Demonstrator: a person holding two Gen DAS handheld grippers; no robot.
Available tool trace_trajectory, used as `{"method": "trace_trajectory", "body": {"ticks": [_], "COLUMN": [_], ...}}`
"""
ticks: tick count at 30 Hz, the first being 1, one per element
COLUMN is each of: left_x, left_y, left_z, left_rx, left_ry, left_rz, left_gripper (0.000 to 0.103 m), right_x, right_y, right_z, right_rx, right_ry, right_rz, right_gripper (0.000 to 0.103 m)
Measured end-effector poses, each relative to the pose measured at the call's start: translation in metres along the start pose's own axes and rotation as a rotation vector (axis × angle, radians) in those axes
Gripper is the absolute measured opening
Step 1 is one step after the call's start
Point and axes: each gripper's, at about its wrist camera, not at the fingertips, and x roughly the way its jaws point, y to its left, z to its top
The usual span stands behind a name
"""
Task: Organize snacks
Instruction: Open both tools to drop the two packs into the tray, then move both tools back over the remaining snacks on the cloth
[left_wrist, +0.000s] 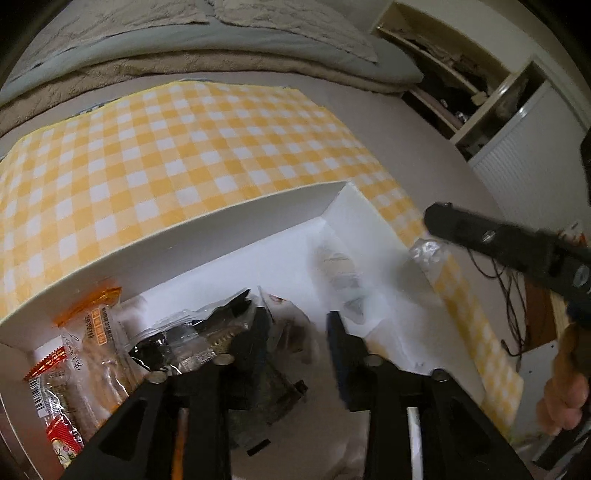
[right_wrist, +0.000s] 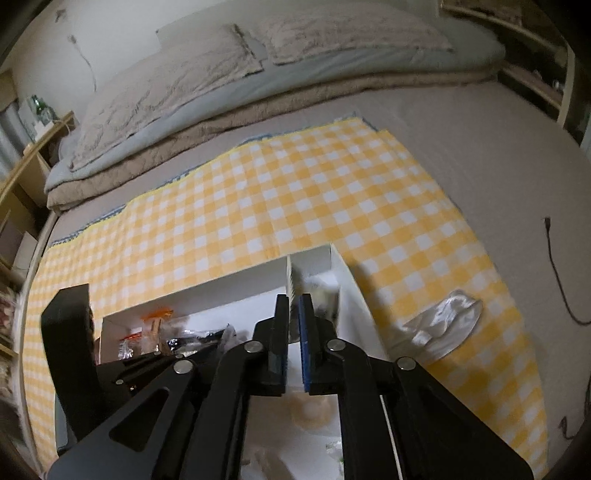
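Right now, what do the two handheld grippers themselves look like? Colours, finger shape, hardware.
Both are matte black with angular linkage arms that have triangular cut-outs and round silver pivot bolts. The left gripper and right gripper each carry a blue pad on the inner face of one flat finger. Seen side-on from the left wrist camera, the right one is a long black bar with silver screws.

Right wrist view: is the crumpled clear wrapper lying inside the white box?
No, the crumpled clear wrapper lies on the checked cloth, outside the white box, to its right.

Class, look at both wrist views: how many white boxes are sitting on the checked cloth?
1. The white box sits at the near edge of the yellow checked cloth, holding snack packets; its near part is hidden behind the grippers.
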Motion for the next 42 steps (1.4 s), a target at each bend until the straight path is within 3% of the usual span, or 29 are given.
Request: {"method": "trace_trajectory", "body": {"ticks": [2, 13, 17, 18, 20, 21, 25, 26, 33, 35, 42], "left_x": [-0.004, -0.042, -0.069, -0.075, -0.085, -0.090, -0.113, -0.117, -0.158, -0.170, -0.210], "left_y": [-0.002, -0.021, -0.029, -0.030, -0.031, -0.032, -0.034, -0.033, -0.035, -0.034, -0.028], "left_z": [0.007, -0.014, -0.039, -0.042, -0.047, -0.049, -0.060, -0.061, -0.080, -0.085, -0.098], "left_rx": [0.013, 0.036, 0.022, 0.020, 0.031, 0.037, 0.045, 0.047, 0.047, 0.036, 0.000], "left_ry": [-0.016, -0.036, -0.051, -0.056, -0.065, -0.067, -0.081, -0.083, -0.109, -0.123, -0.185], "left_rz": [0.006, 0.080, 0.095, 0.101, 0.113, 0.118, 0.139, 0.142, 0.164, 0.168, 0.183], "left_gripper": [0.057, 0.066, 0.068, 0.068, 0.072, 0.073, 0.077, 0.079, 0.095, 0.103, 0.103], "right_x": [0.001, -0.012, -0.021, -0.024, -0.029, -0.032, -0.041, -0.044, -0.065, -0.071, -0.086], "right_y": [0.000, -0.005, -0.003, -0.003, -0.003, -0.004, -0.006, -0.006, -0.002, 0.000, 0.010], "right_z": [-0.002, -0.013, -0.018, -0.020, -0.024, -0.026, -0.030, -0.030, -0.037, -0.040, -0.050], "right_rx": [-0.009, -0.005, -0.008, -0.012, -0.019, -0.021, -0.023, -0.021, -0.044, -0.050, -0.074], "right_ry": [0.014, 0.038, 0.021, 0.014, 0.003, -0.006, -0.022, -0.028, -0.080, -0.094, -0.136], "right_rz": [-0.007, 0.046, 0.057, 0.057, 0.056, 0.057, 0.051, 0.050, 0.036, 0.026, -0.018], "right_gripper": [0.007, 0.007, 0.008, 0.011, 0.037, 0.044, 0.051, 0.061, 0.100, 0.103, 0.103]}}
